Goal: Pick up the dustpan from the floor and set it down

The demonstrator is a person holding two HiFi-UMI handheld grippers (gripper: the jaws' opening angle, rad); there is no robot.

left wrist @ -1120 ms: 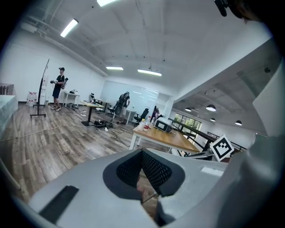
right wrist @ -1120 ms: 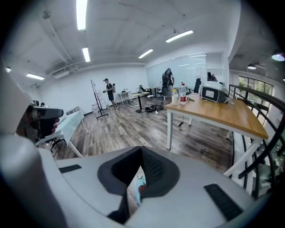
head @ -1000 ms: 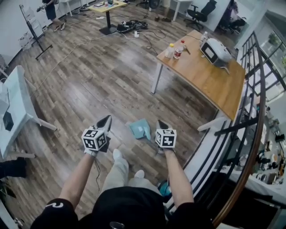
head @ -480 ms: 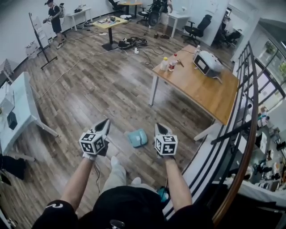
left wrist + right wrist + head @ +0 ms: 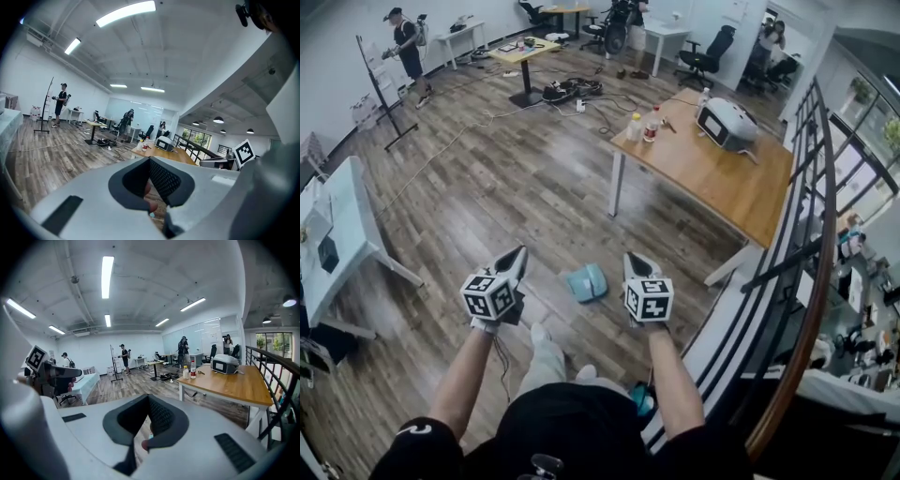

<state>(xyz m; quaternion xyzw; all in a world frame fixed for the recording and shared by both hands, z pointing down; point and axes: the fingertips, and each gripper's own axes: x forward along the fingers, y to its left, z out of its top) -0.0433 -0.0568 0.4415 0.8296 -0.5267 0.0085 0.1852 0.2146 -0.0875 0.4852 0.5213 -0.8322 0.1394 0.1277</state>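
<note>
Wooden floor (image 5: 487,187), dustpan (image 5: 587,281) between left gripper (image 5: 517,254) and right gripper (image 5: 634,261), untouched

Open-plan office or lab space. Wood-plank floor (image 5: 506,187), wooden worktop (image 5: 722,183) with bottles (image 5: 643,125) and grey device (image 5: 727,122), white desk (image 5: 342,234), rolling office chairs (image 5: 705,58), cable tangle (image 5: 565,90), ceiling strip lights (image 5: 107,276), railing (image 5: 806,141), people (image 5: 401,42) standing about.

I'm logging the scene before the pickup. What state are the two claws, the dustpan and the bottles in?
left claw: shut, empty, held in the air.
right claw: shut, empty, held in the air.
dustpan: lying on the floor, untouched, seen between the two claws in the head view.
two bottles: upright on the wooden table.
</note>
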